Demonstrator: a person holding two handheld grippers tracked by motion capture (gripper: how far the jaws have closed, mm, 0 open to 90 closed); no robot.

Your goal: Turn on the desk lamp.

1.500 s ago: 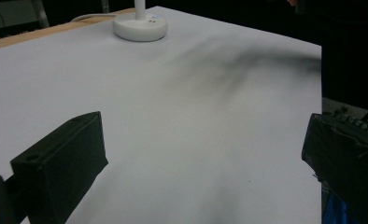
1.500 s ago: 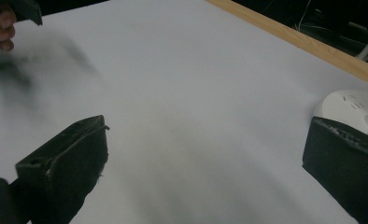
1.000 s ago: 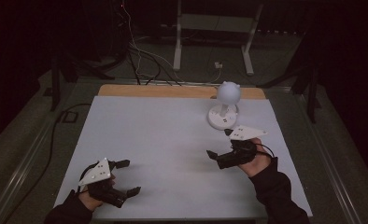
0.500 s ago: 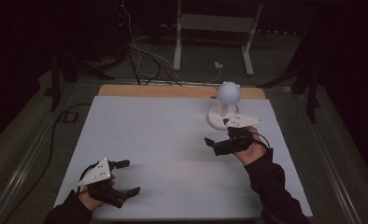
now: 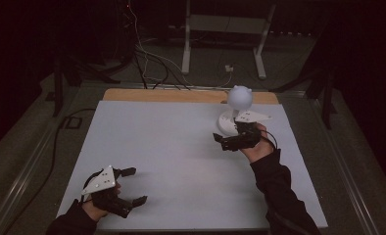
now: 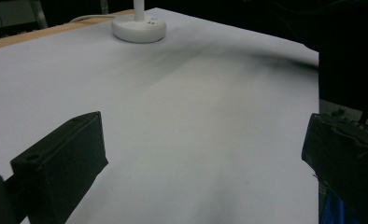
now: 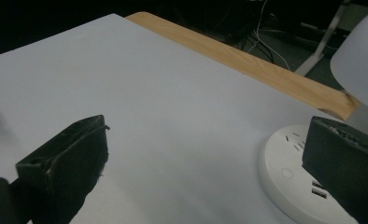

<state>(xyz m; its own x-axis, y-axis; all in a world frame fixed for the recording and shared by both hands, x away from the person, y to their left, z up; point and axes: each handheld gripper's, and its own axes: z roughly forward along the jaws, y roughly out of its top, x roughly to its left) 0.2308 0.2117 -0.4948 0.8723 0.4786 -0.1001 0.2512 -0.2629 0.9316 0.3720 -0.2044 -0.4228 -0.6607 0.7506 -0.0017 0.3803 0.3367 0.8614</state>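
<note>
Right gripper view: right claw [image 7: 205, 163] wide open, empty, far jaw hiding pt of lamp base [image 7: 285, 182].

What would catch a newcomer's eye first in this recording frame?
The small white desk lamp with a round shade and a disc base stands out at the far right of the pale grey table top. The right gripper sits open just in front of that base. The left gripper, also open, holds nothing near the table's near left corner.
</note>
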